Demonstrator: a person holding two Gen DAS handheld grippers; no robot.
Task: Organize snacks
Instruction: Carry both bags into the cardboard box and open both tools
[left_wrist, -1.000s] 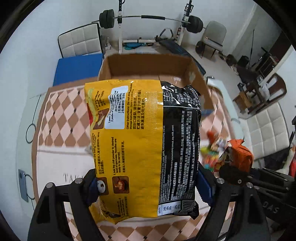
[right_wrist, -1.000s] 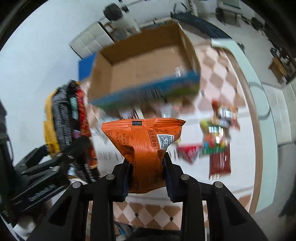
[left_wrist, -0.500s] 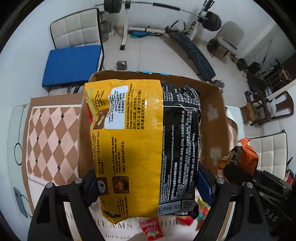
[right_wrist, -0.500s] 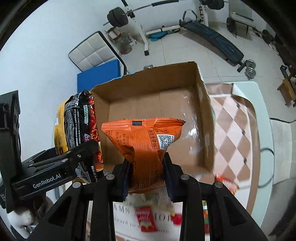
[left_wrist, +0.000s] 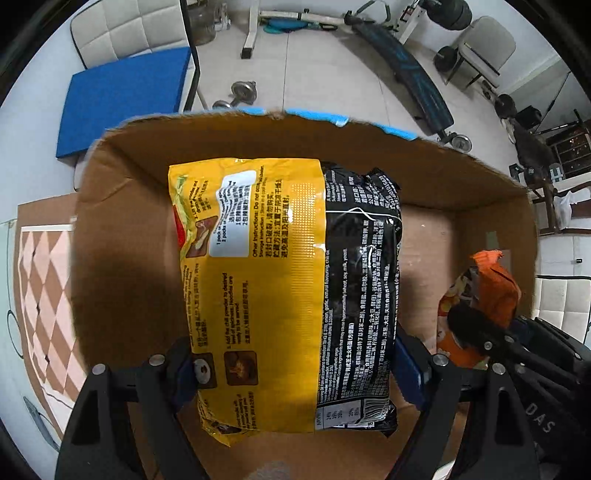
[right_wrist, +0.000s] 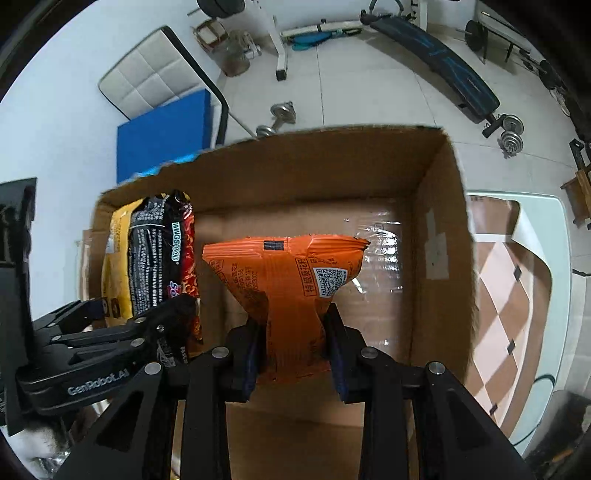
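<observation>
Gym gear lines the floor behind your cardboard box. Through the left camera, your left gripper pinches the noodle packet over the box's inside. Through the right camera, your right gripper squeezes the orange snack bag just beside it, inside the box walls.

Both wrist views look down (closely) into 1 box.
</observation>
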